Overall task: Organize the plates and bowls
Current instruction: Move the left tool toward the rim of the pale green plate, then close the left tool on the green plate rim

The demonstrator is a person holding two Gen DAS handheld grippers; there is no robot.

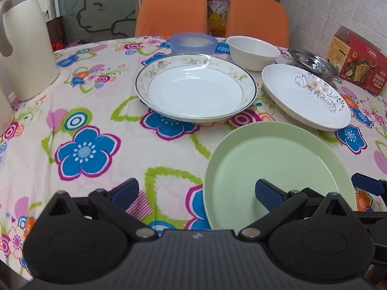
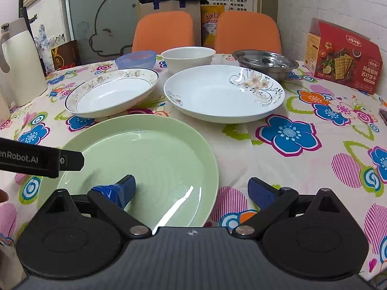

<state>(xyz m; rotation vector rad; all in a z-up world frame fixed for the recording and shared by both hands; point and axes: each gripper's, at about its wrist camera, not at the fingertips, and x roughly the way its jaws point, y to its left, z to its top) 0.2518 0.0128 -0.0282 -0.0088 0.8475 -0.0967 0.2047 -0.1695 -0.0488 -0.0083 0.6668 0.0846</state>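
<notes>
A pale green plate (image 1: 278, 166) (image 2: 145, 154) lies nearest on the flowered tablecloth. Behind it stand a gold-patterned deep plate (image 1: 196, 89) (image 2: 111, 91) and a white plate with a flower motif (image 1: 304, 96) (image 2: 222, 91). Further back are a blue plastic bowl (image 1: 192, 43) (image 2: 135, 59), a white bowl (image 1: 252, 52) (image 2: 187, 58) and a steel dish (image 1: 314, 64) (image 2: 264, 62). My left gripper (image 1: 197, 192) is open, its right finger over the green plate's near rim. My right gripper (image 2: 192, 189) is open, straddling that plate's right rim.
A cream thermos jug (image 1: 24, 38) (image 2: 19, 60) stands at the left. A red cracker box (image 1: 358, 60) (image 2: 343, 55) sits at the right by the brick wall. Two orange chairs (image 1: 171, 12) (image 2: 164, 32) stand behind the table. The left gripper's black body (image 2: 41, 159) reaches in from the left.
</notes>
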